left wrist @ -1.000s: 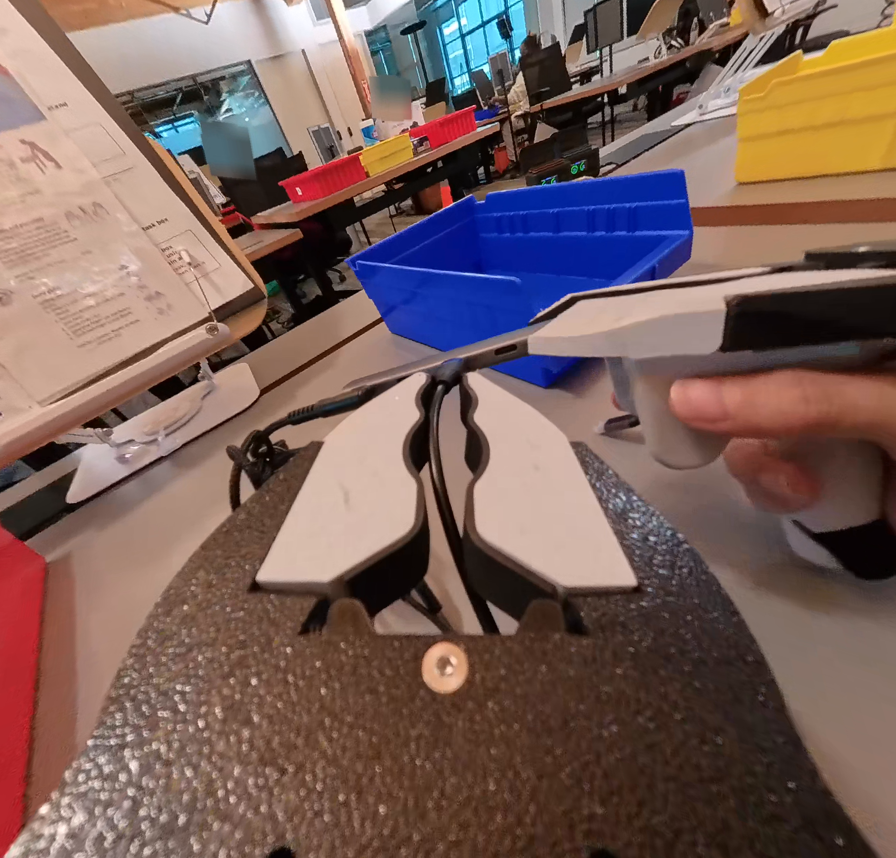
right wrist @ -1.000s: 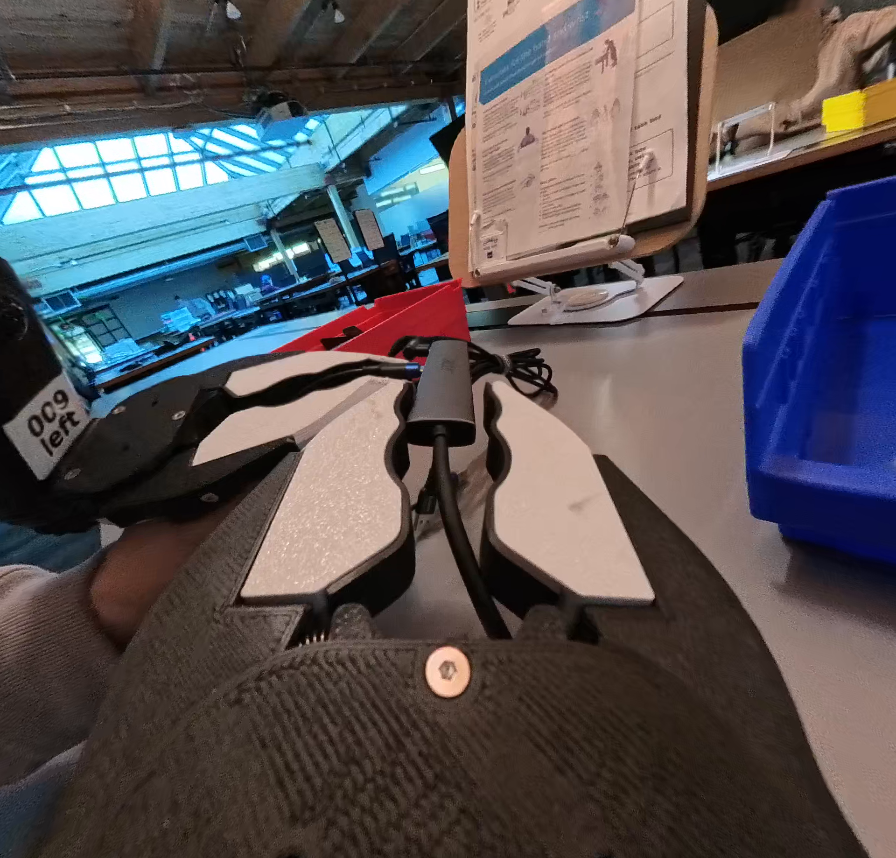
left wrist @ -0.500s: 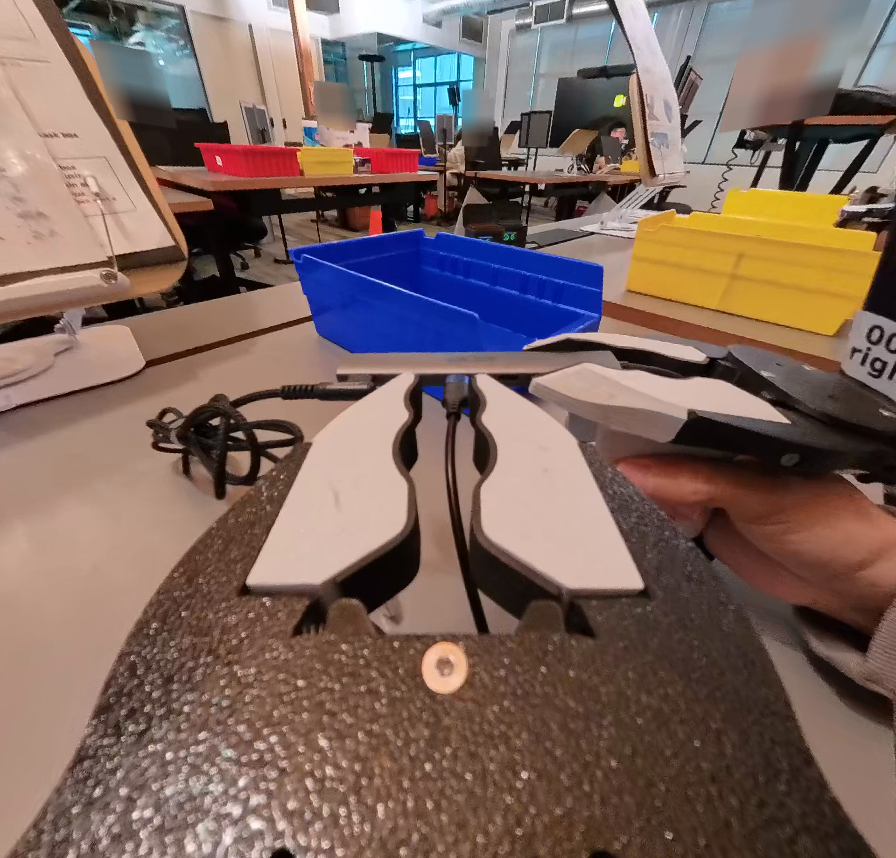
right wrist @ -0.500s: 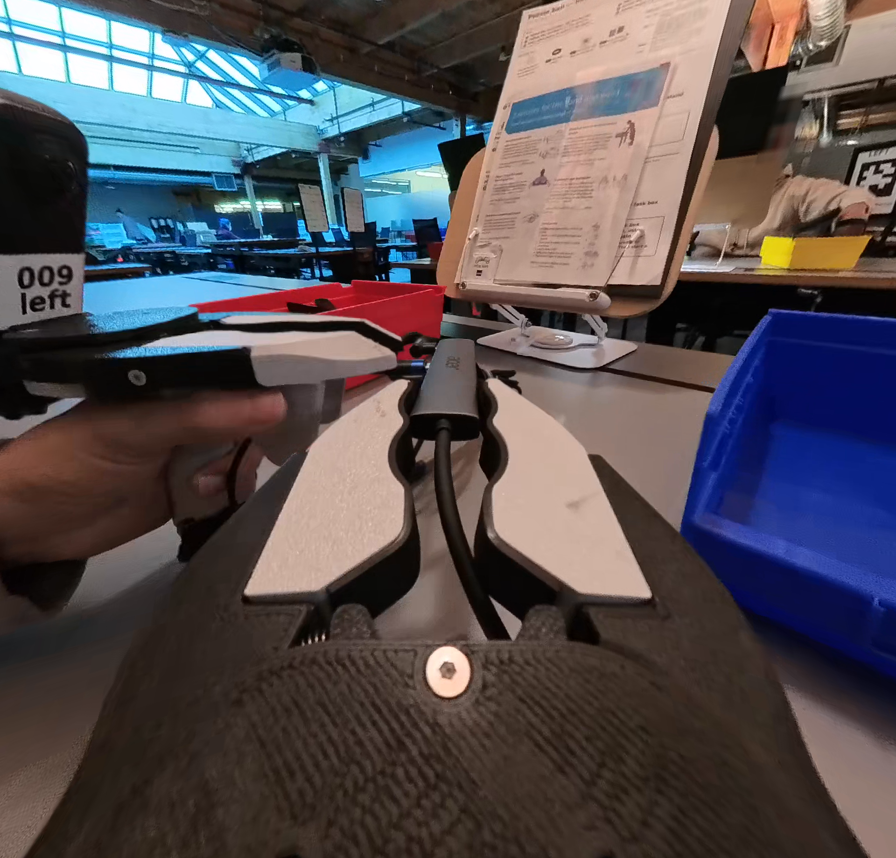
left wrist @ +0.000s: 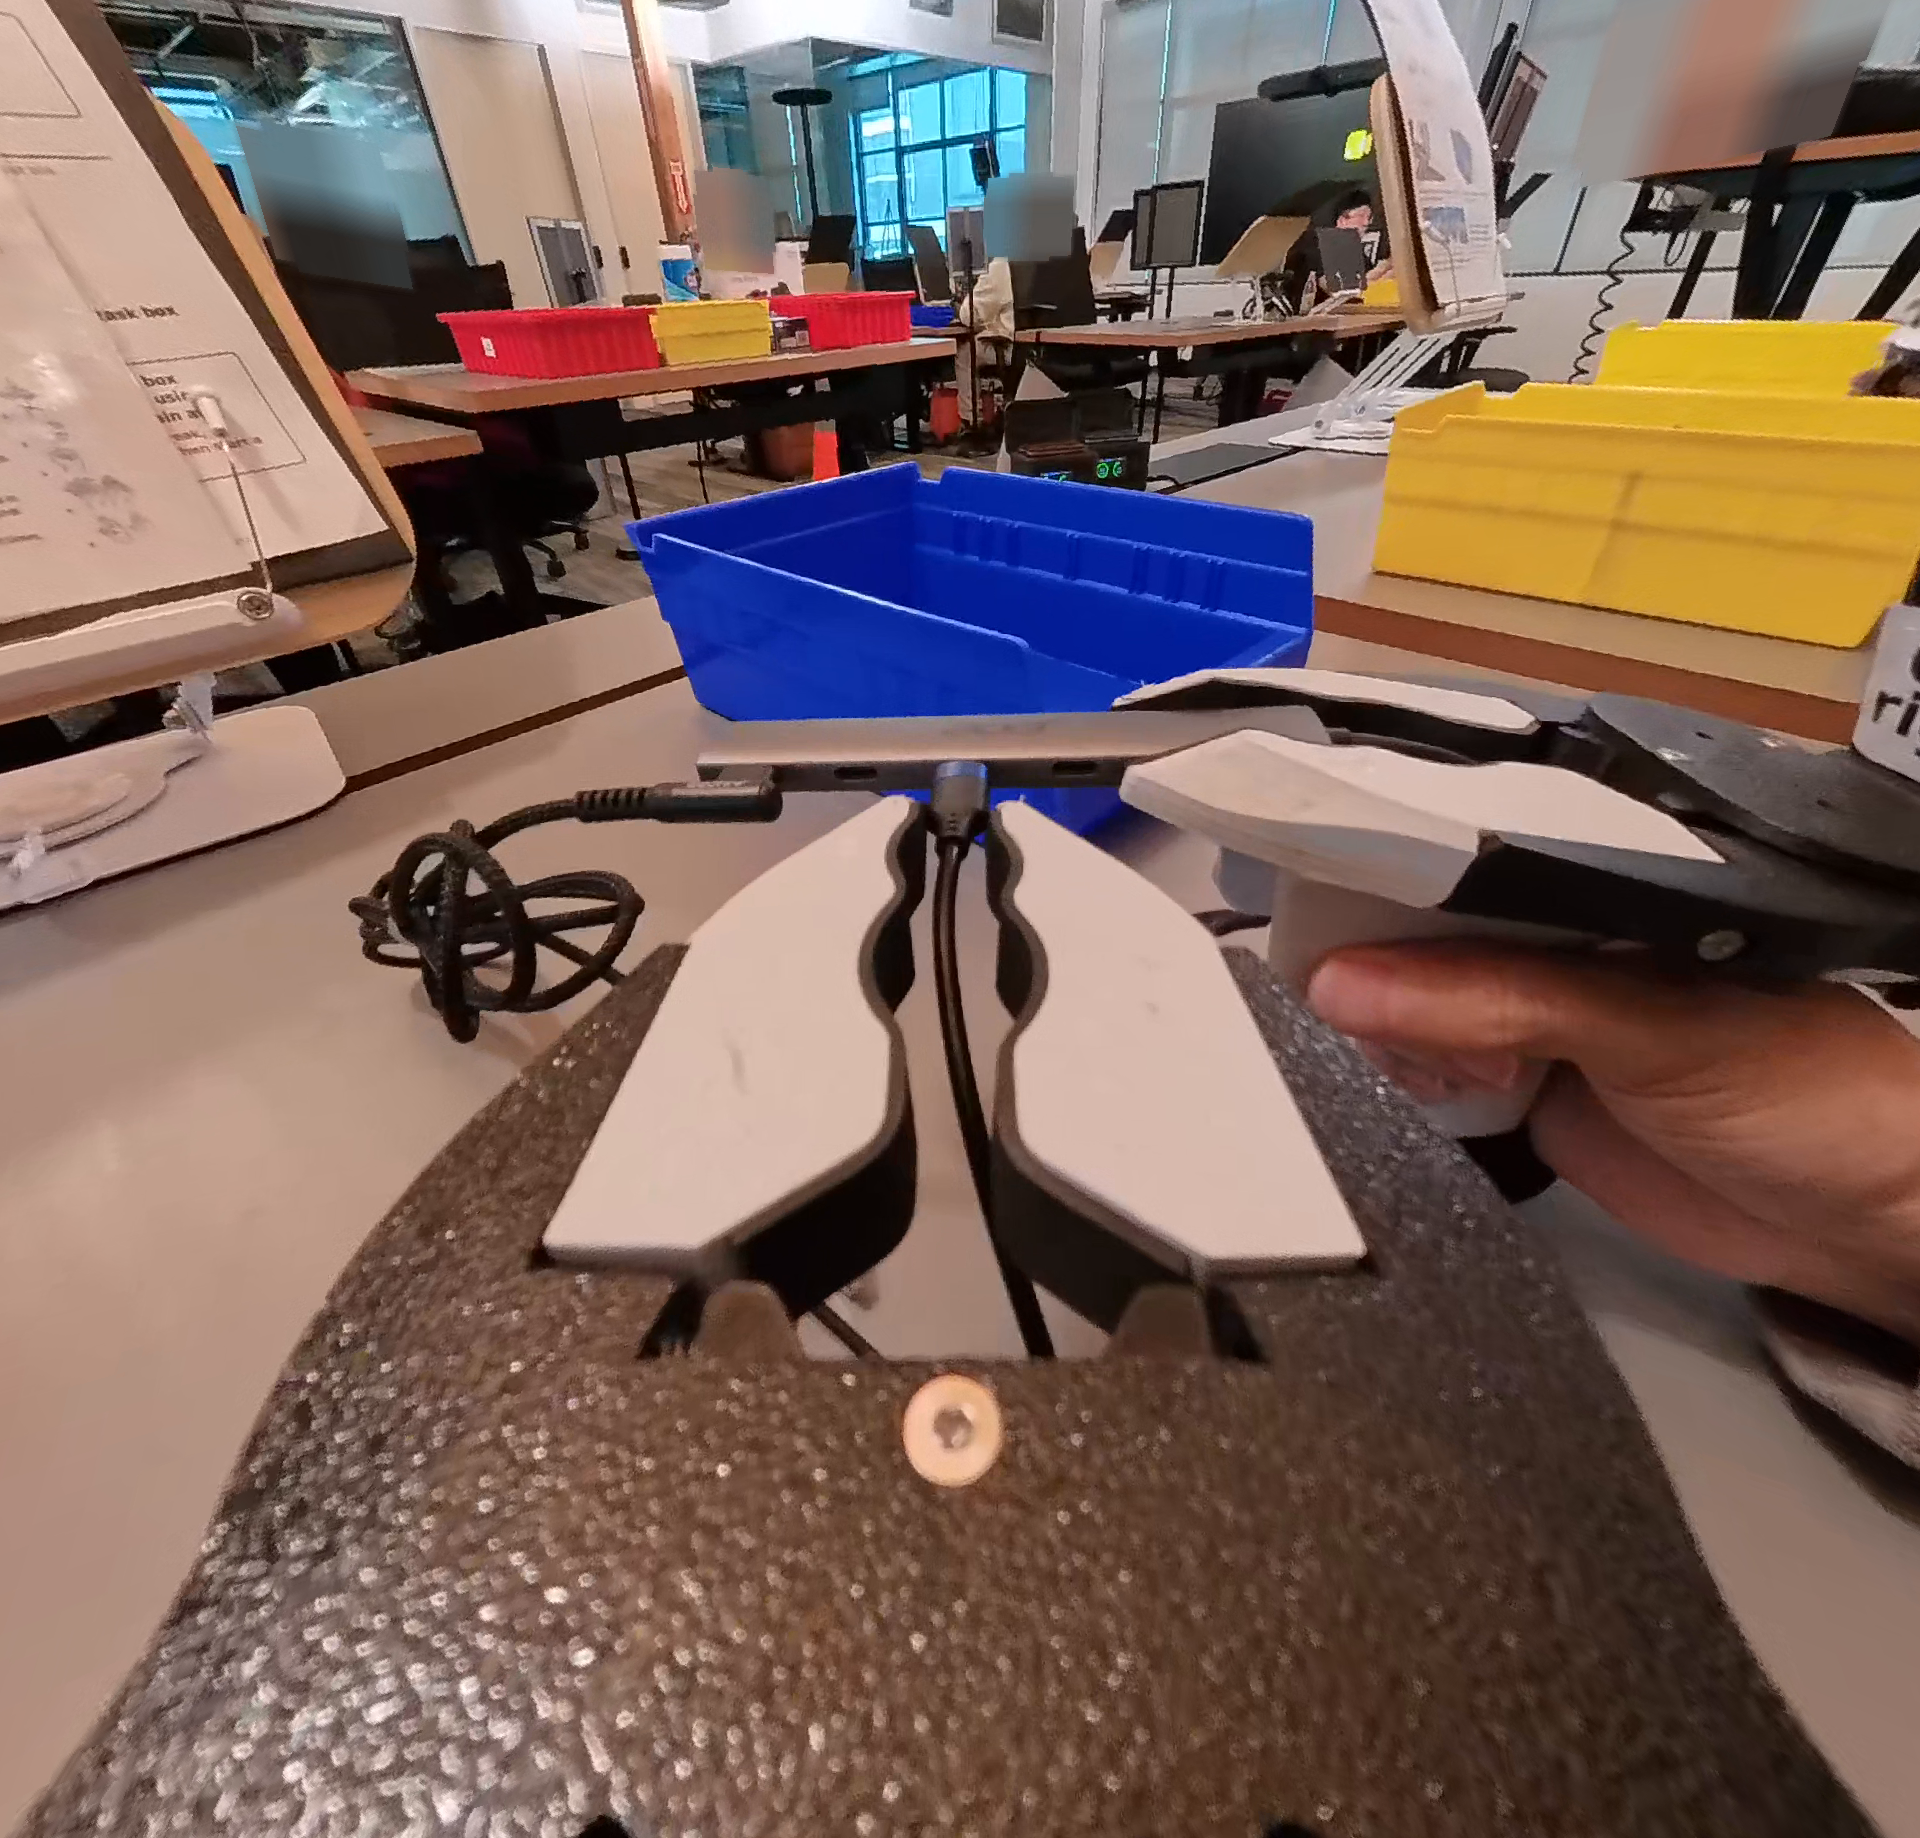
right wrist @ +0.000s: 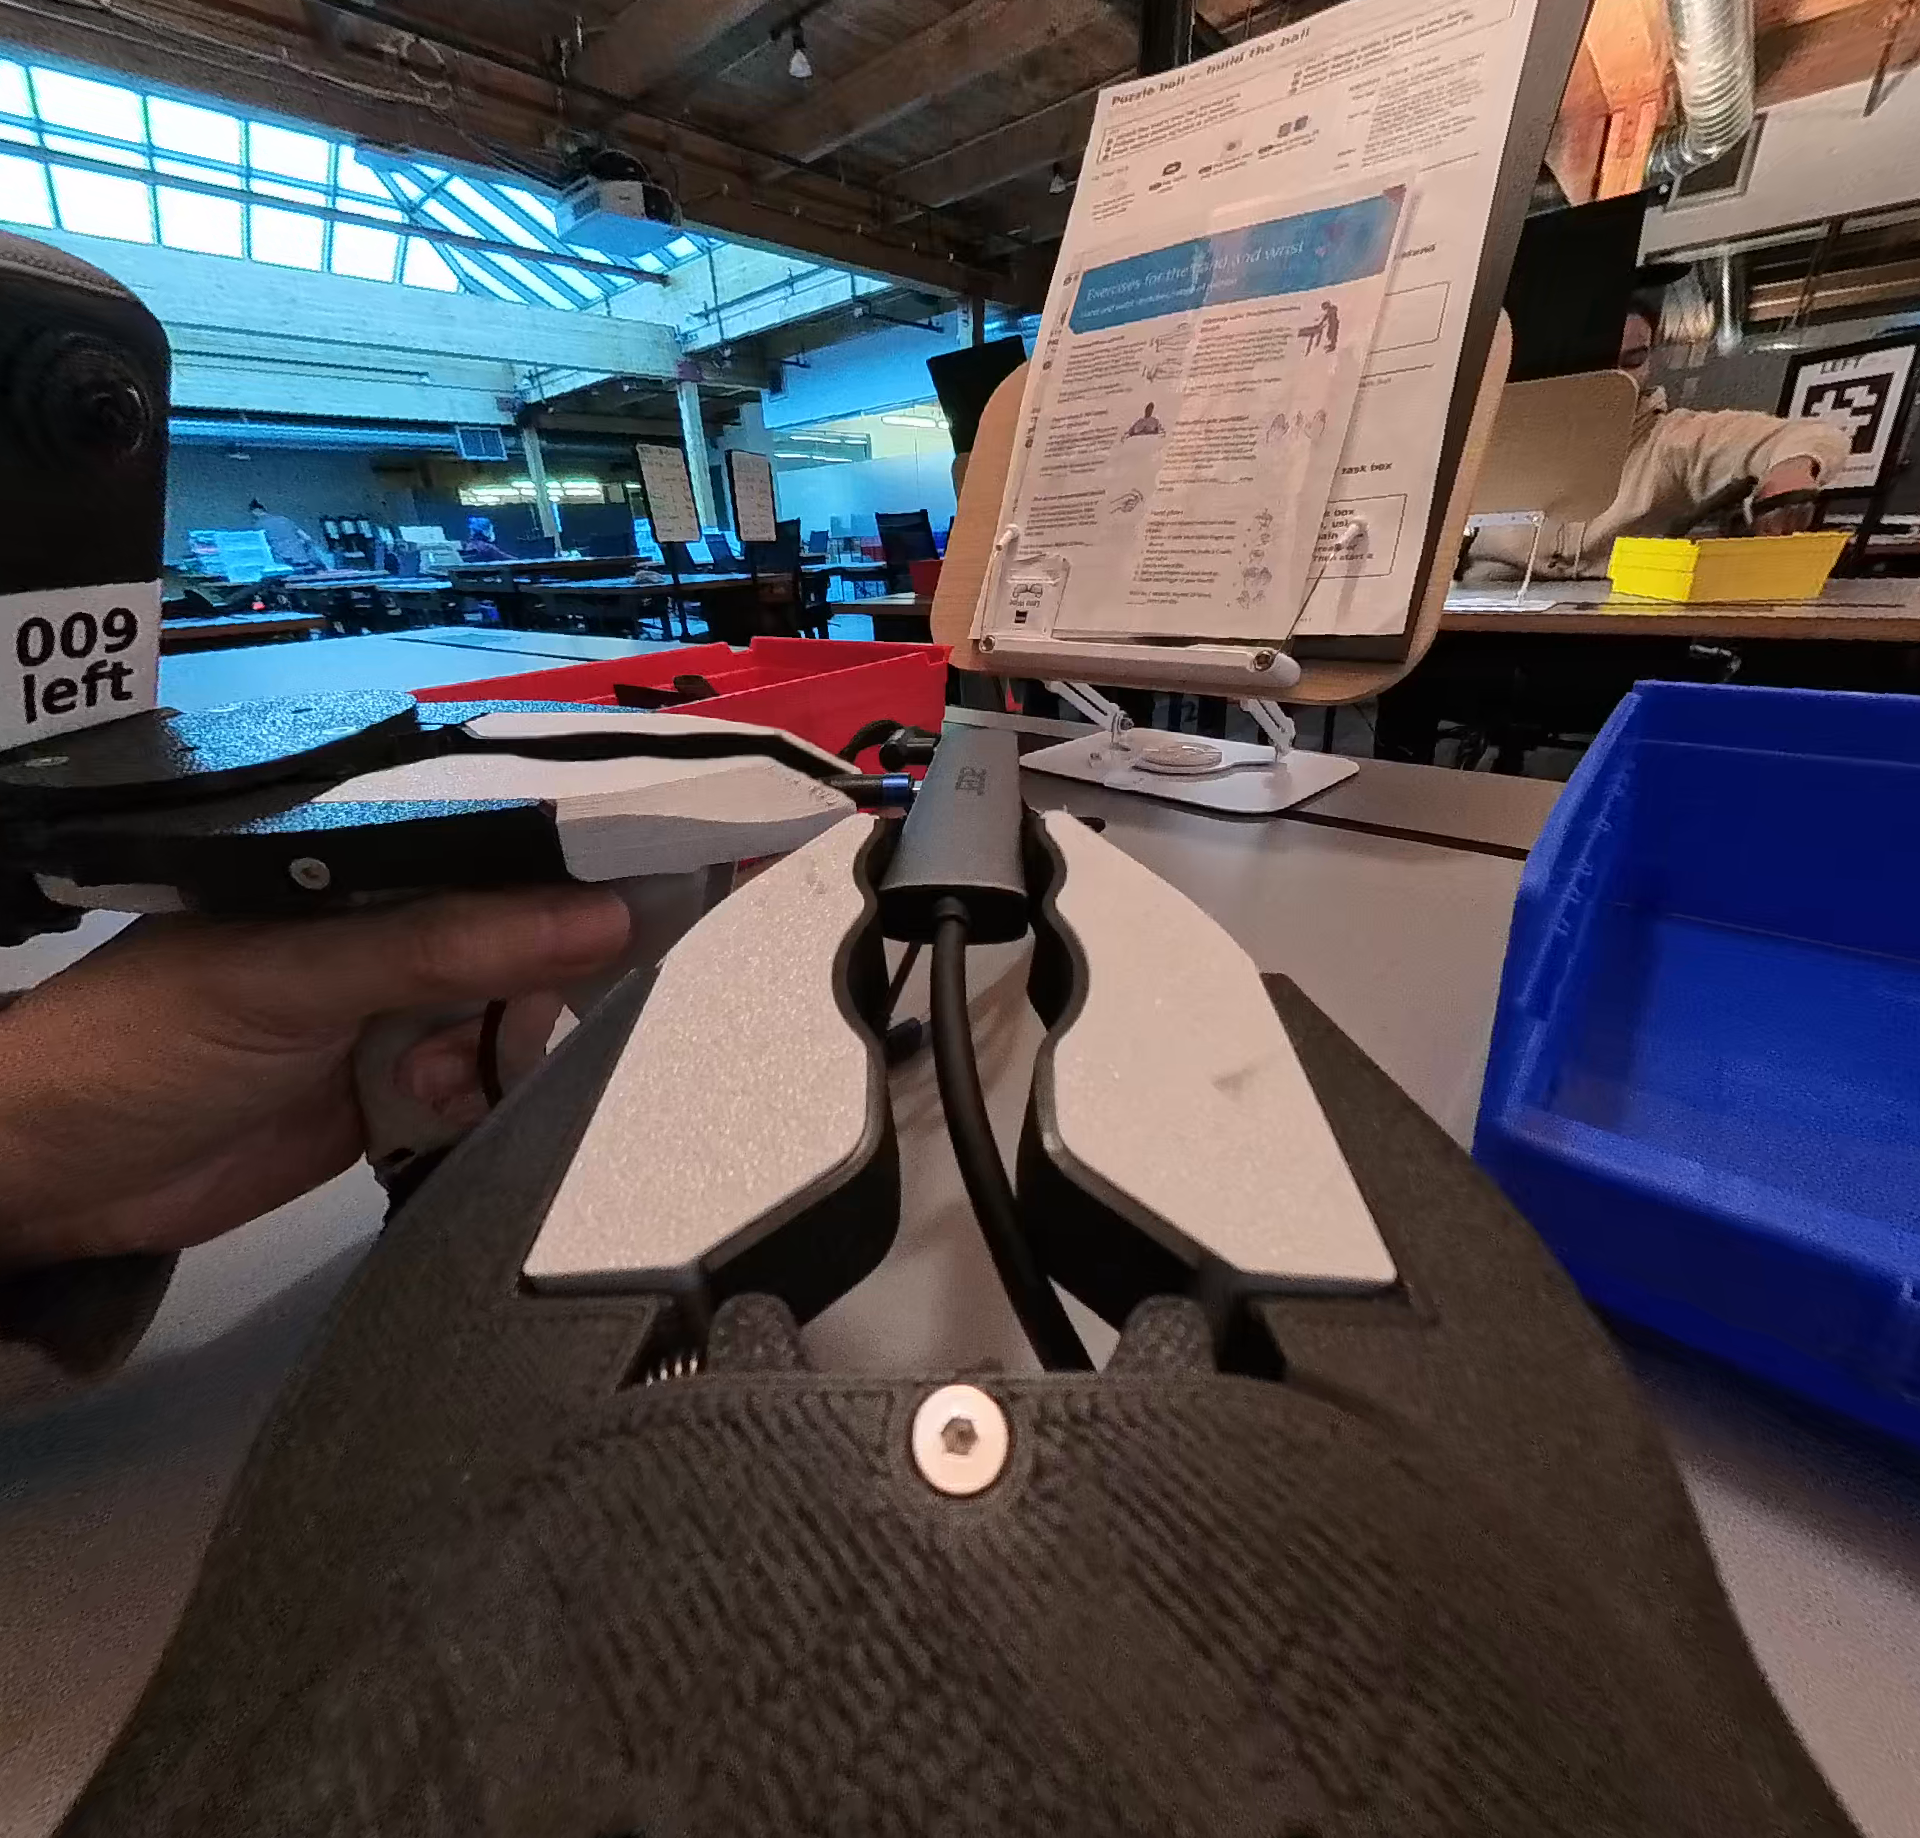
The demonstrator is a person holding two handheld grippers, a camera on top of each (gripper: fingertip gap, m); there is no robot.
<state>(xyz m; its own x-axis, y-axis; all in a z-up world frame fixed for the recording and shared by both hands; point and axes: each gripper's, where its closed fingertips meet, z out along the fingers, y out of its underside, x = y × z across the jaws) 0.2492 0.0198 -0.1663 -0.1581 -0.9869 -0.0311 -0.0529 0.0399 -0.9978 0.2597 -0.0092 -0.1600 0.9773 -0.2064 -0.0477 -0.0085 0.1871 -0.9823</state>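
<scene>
My left gripper (left wrist: 954,824) is shut on a black cable's plug (left wrist: 958,791), whose blue tip meets a port on the long side of a flat grey hub (left wrist: 935,746). My right gripper (right wrist: 956,838) is shut on one end of that hub (right wrist: 961,801), and the hub's own black lead (right wrist: 971,1113) runs back between its fingers. In the left wrist view the right gripper (left wrist: 1132,744) comes in from the right, held by a hand. In the right wrist view the left gripper (right wrist: 831,786) comes in from the left. A braided cable (left wrist: 488,915) is plugged into the hub's far end.
A blue bin (left wrist: 977,583) stands just behind the hub on the grey table (left wrist: 208,1113). A yellow bin (left wrist: 1642,521) is at the back right, a red bin (right wrist: 790,687) at the left. A document stand (right wrist: 1226,417) holds printed sheets at the back. Both grippers' tips are close together, under 4 cm apart.
Both grippers have turned, and the hub has gone from tilted to level, lying crosswise before the left gripper. Both stay shut on what they hold. Little has moved in the last half second.
</scene>
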